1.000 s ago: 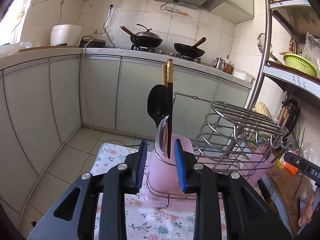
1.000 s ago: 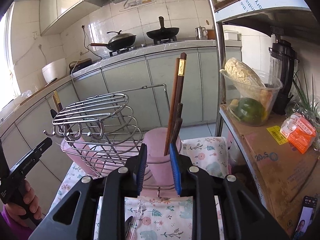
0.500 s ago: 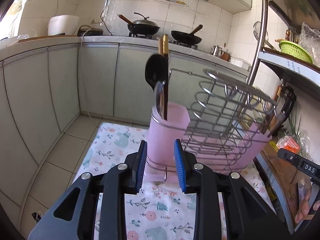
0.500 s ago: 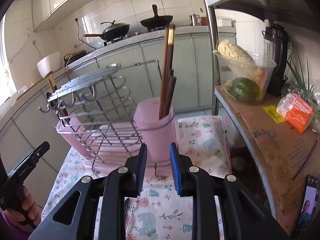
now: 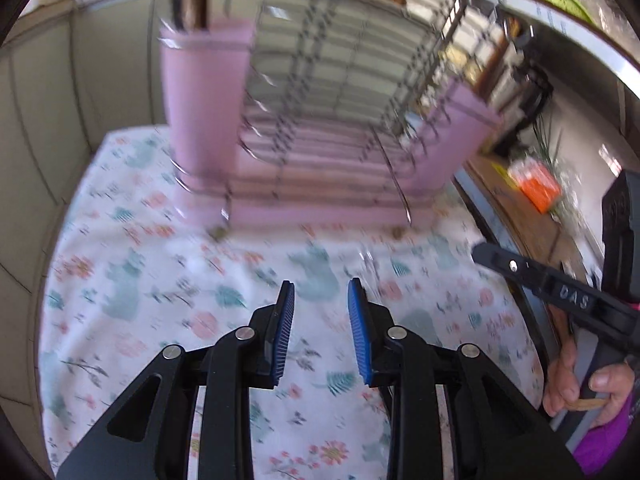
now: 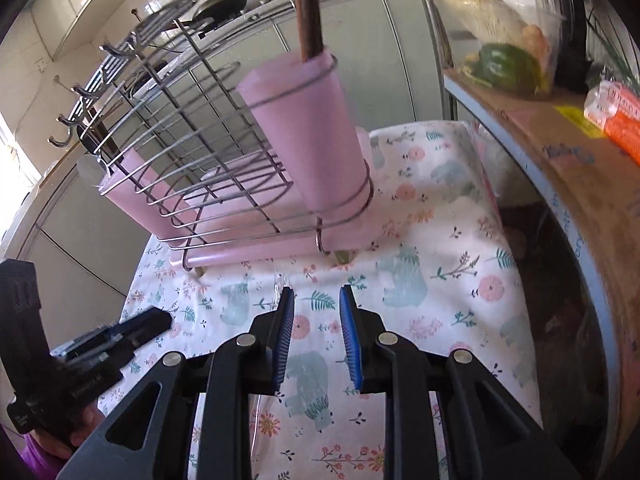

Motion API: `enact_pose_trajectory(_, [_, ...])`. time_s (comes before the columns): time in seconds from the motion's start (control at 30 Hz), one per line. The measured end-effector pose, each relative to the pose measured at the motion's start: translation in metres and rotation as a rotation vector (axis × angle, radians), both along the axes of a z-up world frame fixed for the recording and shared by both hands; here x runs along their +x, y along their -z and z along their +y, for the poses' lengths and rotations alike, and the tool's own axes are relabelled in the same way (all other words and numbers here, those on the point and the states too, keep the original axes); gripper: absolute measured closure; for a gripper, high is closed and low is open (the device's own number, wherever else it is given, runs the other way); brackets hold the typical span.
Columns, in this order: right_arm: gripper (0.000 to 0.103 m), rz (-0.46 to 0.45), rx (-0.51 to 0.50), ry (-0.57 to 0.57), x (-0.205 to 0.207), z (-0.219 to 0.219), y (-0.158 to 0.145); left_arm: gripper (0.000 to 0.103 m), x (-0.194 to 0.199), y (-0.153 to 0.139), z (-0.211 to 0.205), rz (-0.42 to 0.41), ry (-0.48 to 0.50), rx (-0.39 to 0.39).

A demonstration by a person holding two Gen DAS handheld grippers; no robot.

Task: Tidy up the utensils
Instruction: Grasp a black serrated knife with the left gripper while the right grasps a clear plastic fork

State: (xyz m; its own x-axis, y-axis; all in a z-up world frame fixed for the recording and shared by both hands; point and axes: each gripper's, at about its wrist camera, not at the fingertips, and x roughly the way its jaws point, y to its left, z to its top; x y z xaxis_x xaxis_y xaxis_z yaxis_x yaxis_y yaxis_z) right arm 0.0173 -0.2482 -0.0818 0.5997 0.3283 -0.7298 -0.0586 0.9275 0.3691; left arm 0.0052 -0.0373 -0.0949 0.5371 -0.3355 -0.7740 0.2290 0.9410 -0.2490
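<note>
A wire rack [image 6: 180, 148] on a pink tray stands on the floral cloth [image 6: 432, 248]. Its right pink cup [image 6: 308, 132] holds brown chopsticks [image 6: 308, 8]; its left pink cup [image 5: 204, 92] holds dark utensils, cut off at the top edge. My left gripper [image 5: 320, 300] hangs open over the cloth in front of the rack, nothing between its blue pads. My right gripper [image 6: 316, 300] is open too, tilted down at the cloth before the chopstick cup. The tip of a clear utensil [image 6: 279, 290] lies just beside its left finger. Each gripper also shows in the other's view: left gripper [image 6: 156, 322], right gripper [image 5: 532, 276].
A metal shelf [image 6: 520, 128] with a bowl of vegetables [image 6: 504, 60] and an orange packet [image 6: 616, 120] runs along the right. Grey kitchen cabinets [image 6: 360, 52] stand behind the rack. A hand [image 5: 576, 380] grips the right tool's handle.
Both grippers have dropped and tipped downward, so the rack now sits high in each view and the cloth fills the middle. The jaw gaps look unchanged.
</note>
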Motion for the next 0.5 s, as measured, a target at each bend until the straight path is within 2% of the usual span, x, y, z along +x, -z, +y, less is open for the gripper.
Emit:
enact_pose_trajectory(0.13, [0.081,0.026,0.017,-0.001,0.001,-0.003,0.008,0.075,0.008,0.02,-0.023,0.12,0.073,0.039])
enact_pose_trajectory(0.27, [0.08,0.038,0.029,-0.01,0.003,-0.004,0.011,0.075,0.019,0.03,-0.039,0.189,0.103,0.073])
enact_pose_trajectory(0.43, [0.081,0.046,0.048,-0.014,0.003,-0.006,0.014,0.076,0.038,0.042,-0.05,0.269,0.089,0.093])
enact_pose_trajectory(0.5, [0.08,0.05,0.053,-0.016,0.003,-0.006,0.014,0.076,0.043,0.043,-0.055,0.275,0.088,0.103])
